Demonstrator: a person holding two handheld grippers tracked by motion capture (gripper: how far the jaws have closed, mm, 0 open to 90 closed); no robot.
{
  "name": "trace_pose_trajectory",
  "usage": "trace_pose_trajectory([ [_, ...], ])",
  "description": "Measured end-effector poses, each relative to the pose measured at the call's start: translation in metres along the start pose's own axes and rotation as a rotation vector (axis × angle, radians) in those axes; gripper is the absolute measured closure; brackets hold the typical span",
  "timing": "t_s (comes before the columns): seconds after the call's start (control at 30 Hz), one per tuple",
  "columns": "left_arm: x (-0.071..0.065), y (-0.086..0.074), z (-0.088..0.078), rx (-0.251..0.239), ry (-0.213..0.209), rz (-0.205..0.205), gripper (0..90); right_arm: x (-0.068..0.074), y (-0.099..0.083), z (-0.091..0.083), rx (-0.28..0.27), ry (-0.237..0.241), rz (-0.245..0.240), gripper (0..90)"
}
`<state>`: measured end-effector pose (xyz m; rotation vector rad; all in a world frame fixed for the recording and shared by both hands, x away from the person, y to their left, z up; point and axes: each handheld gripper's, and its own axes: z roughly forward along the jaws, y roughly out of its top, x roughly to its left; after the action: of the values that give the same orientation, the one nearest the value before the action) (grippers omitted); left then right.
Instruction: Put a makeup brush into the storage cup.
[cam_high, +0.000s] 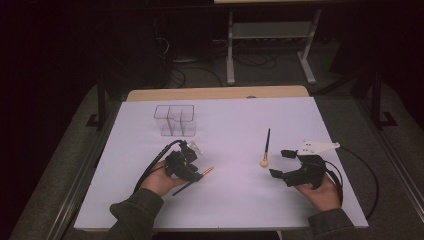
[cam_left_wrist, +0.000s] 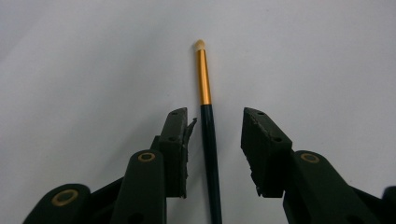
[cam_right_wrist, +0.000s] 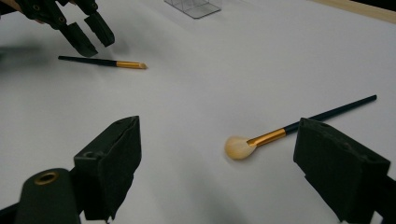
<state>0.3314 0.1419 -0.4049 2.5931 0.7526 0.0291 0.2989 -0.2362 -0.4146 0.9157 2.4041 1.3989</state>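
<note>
My left gripper (cam_left_wrist: 212, 128) low over thin brush (cam_left_wrist: 208, 116), jaws astride its dark handle, not yet pinching; gap on both sides. Brush lies flat on white table (cam_high: 240, 200), gold band and small pale tip pointing away from me. My right gripper (cam_right_wrist: 215, 168) spread wide, nothing held, resting near fluffy brush (cam_right_wrist: 285, 131), which lies between its jaws further out. Clear divided box (cam_high: 174, 120) at far side of table.
</note>
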Motion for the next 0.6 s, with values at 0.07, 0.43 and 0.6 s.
trace_pose_trajectory([
  [0.07,0.0003,-0.0004,0.0014,0.000,0.001,-0.008,62.5,0.0001,-0.0001,0.0006,0.003,0.000,0.000,14.2],
  [0.43,0.0022,-0.0024,0.0079,0.027,-0.006,-0.017,68.7,0.0005,-0.0001,0.0016,0.008,-0.001,-0.001,14.2],
  [0.6,0.0011,-0.0026,0.0092,0.035,-0.004,-0.013,70.5,0.0012,0.0002,0.0022,0.011,-0.001,-0.001,14.2],
])
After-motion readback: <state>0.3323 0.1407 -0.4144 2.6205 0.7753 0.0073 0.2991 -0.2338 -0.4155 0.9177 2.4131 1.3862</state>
